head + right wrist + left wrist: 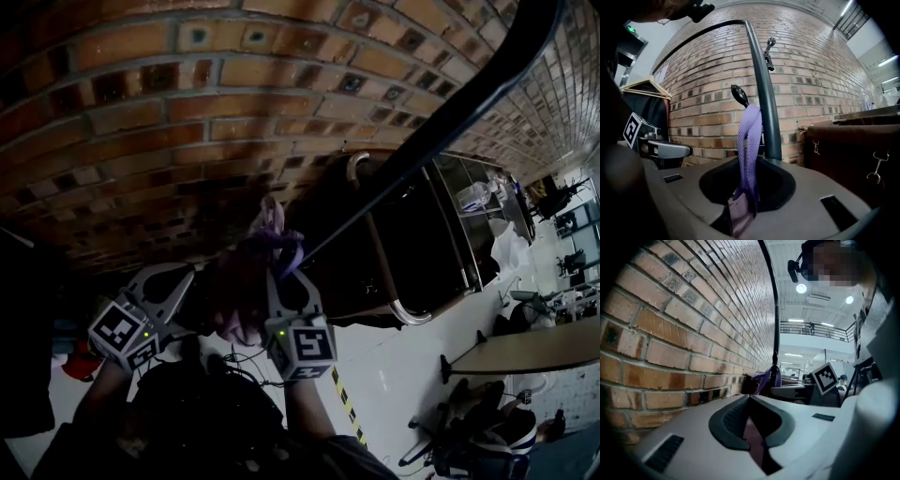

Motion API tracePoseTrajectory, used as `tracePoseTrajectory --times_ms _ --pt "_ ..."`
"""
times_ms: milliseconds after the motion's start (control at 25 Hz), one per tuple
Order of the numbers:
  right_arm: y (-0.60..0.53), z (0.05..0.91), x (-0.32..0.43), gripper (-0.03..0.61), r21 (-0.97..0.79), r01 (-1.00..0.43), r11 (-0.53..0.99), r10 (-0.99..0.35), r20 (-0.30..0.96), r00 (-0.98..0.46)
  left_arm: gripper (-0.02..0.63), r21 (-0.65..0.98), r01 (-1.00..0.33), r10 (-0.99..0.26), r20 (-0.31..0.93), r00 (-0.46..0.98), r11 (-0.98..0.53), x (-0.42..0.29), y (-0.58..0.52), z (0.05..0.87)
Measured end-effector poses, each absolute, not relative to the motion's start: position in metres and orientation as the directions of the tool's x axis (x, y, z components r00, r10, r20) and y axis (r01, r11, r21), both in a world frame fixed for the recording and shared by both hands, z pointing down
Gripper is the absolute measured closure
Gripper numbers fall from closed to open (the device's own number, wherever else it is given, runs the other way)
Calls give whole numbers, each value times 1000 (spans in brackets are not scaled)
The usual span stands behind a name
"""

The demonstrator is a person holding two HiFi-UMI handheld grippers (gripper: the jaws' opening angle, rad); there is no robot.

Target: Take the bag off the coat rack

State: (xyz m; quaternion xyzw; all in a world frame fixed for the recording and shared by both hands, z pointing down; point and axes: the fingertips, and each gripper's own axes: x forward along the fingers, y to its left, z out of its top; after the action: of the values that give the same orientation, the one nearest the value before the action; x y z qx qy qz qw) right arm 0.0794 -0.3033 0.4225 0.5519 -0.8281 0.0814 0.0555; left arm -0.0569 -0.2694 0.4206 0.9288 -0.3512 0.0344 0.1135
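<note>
Two grips: I hold bag in left tool, strap in right tool.
Hook: 12 o'clock from right tool, up the strap.

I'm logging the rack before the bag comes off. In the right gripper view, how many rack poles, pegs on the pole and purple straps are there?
rack pole: 1
pegs: 2, the black knob and the metal hook
purple strap: 1
Total: 4
</note>
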Motion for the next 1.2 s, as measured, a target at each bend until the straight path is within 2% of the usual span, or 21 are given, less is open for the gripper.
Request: tracePoseTrajectory --times_ms 160,520,1200 --pt "-300 419 80 479 -105 -916 387 -900 174 -400 603 187 -647 -634 133 762 -739 -50 -272 418" --pt "-294 415 81 529 -166 -875 456 -865 149 -479 603 177 -639 -626 126 769 -749 -39 -268 414" --pt "-288 399 71 534 -251 -804 539 -801 143 -581 603 167 -644 -633 121 765 -747 -43 -283 409"
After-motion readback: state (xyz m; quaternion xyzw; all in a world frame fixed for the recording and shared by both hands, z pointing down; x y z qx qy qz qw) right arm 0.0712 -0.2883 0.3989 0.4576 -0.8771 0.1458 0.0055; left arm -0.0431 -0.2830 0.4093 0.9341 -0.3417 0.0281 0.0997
